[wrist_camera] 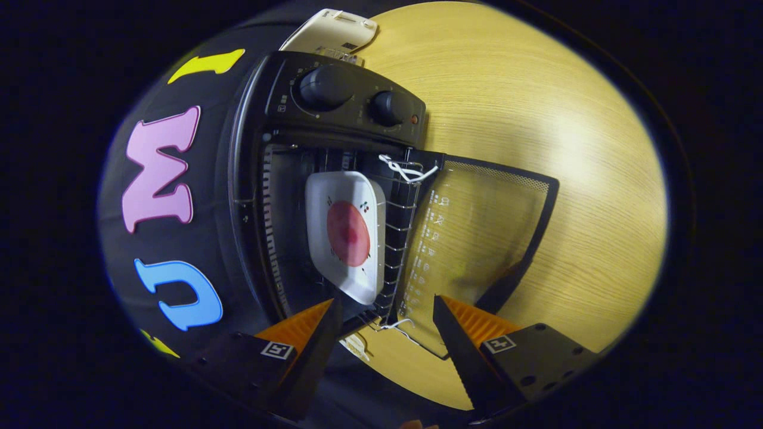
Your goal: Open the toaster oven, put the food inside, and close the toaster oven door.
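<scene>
We see the plate [346,232] on the rack [396,238] inside the toaster oven [334,101], its door [483,232] lying open on the table [536,107].

You will find very little here that can actually be read. On the glass of the toaster oven door [477,238], which lies open on the counter [566,149], a column of small white pictograms with marks beside them runs along the hinge side, but they are too small and warped for you to make out. The control panel [346,95] carries faint white markings around its two knobs, equally illegible. Each finger of the gripper [387,310], whose jaws stand apart with nothing between them, bears a small square black-and-white coded tag [277,350], a pattern and not lettering. The plate [346,232] shows little cherry motifs, no words.
</scene>
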Tool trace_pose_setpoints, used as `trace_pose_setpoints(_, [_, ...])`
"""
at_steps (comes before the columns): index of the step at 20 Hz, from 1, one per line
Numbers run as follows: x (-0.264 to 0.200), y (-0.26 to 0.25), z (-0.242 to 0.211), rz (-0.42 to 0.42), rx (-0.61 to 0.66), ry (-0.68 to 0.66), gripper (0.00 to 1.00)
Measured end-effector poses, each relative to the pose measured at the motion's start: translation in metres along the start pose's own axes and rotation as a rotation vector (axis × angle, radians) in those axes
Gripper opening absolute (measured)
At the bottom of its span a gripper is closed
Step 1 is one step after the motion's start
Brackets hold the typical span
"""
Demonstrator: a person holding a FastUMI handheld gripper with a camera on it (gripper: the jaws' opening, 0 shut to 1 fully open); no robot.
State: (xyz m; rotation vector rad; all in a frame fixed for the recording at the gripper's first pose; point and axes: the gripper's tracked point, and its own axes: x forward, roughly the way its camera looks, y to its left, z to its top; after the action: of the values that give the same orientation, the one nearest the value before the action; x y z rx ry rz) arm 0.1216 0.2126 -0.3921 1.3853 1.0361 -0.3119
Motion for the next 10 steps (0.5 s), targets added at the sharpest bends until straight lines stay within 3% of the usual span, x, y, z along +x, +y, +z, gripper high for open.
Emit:
trace_pose_setpoints(2, [-0.013,-0.007,-0.012,-0.011,-0.109,0.042,0.98])
trace_pose_setpoints(4, [-0.027,-0.018,-0.022,-0.020,-0.301,0.068,0.99])
trace_pose_setpoints(10, [-0.051,-0.072,-0.022,-0.112,-0.776,0.013,0.99])
